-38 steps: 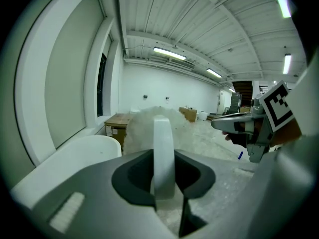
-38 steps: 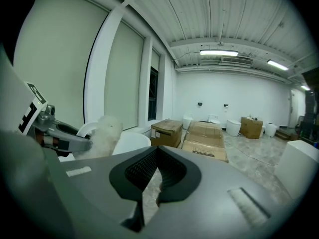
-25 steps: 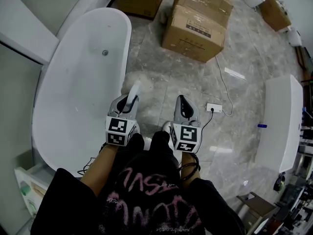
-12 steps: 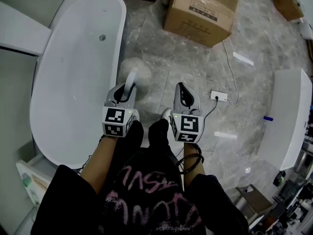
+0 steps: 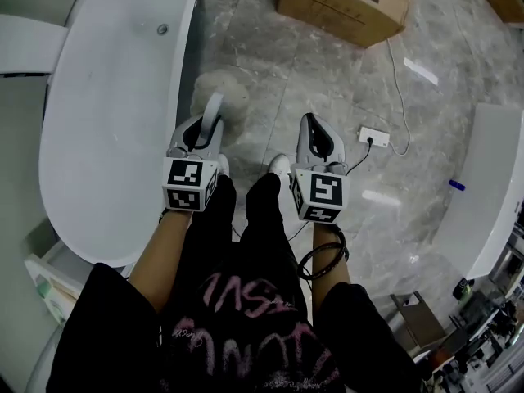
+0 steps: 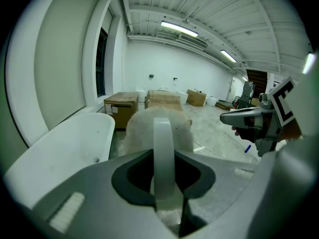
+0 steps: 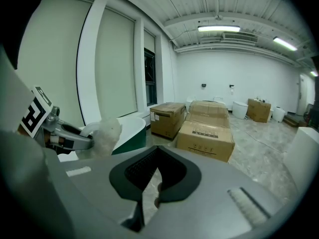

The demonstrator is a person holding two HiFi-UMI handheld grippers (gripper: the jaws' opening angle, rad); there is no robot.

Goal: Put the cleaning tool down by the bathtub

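Observation:
My left gripper (image 5: pixel 199 134) is shut on the pale handle of the cleaning tool (image 5: pixel 211 115), whose fluffy head (image 5: pixel 219 97) hangs over the floor just right of the white bathtub (image 5: pixel 106 121). In the left gripper view the handle (image 6: pixel 163 153) runs straight out between the jaws to the fuzzy head (image 6: pixel 157 128), with the bathtub (image 6: pixel 70 148) at the left. My right gripper (image 5: pixel 315 142) is shut with nothing in it, level with the left one, over the marble floor. The right gripper view shows the left gripper and the tool's head (image 7: pixel 105 133) at the left.
A cardboard box (image 5: pixel 348 2) stands on the floor ahead. A white power strip (image 5: pixel 373 137) with its cable lies to the right. A second white tub (image 5: pixel 483 187) is at the far right. The person's black-clad legs stand between the grippers.
The head view has tipped further down and shifted along the tub. Both grippers have kept their hold and spacing, with the tool's head now closer to the tub's side.

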